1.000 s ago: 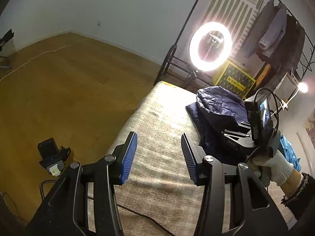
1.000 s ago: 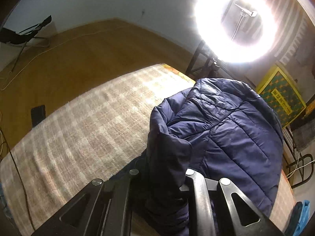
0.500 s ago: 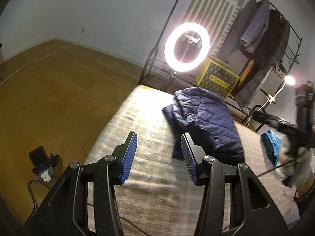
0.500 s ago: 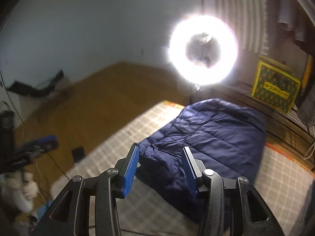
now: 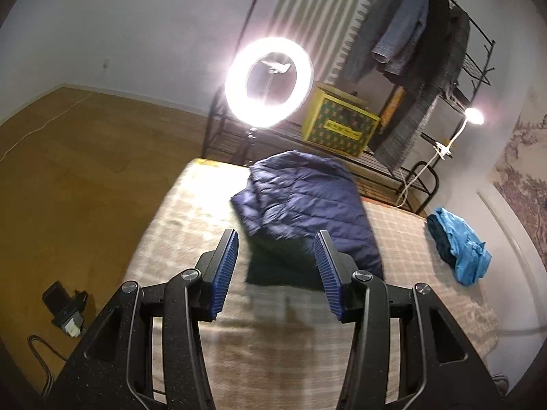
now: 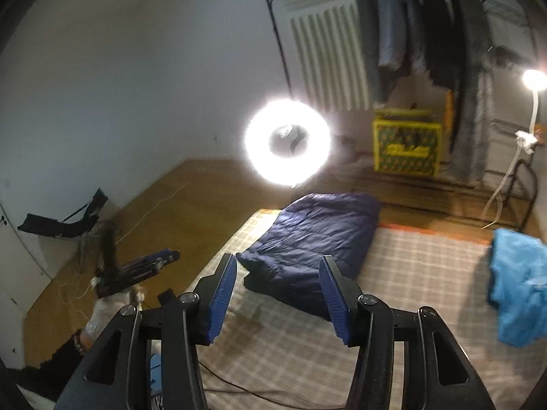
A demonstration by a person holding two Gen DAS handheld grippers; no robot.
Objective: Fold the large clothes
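A navy puffer jacket (image 5: pixel 304 201) lies folded at the far end of the plaid-covered bed (image 5: pixel 273 335); it also shows in the right wrist view (image 6: pixel 318 239). My left gripper (image 5: pixel 277 273) is open and empty, held above the bed short of the jacket. My right gripper (image 6: pixel 278 294) is open and empty, held well above the bed on the near side of the jacket. The left gripper (image 6: pixel 143 266) also shows at the left of the right wrist view, in a white-gloved hand.
A light blue garment (image 5: pixel 458 242) lies on the bed's right side, also in the right wrist view (image 6: pixel 519 283). A lit ring light (image 5: pixel 268 82), a yellow box (image 5: pixel 338 126) and a clothes rack (image 5: pixel 427 44) stand behind the bed. A black device (image 5: pixel 65 307) lies on the wooden floor.
My right gripper has let go of the jacket, opened and pulled up and back from it. My left gripper has swung right to face the jacket. The jacket now lies flat.
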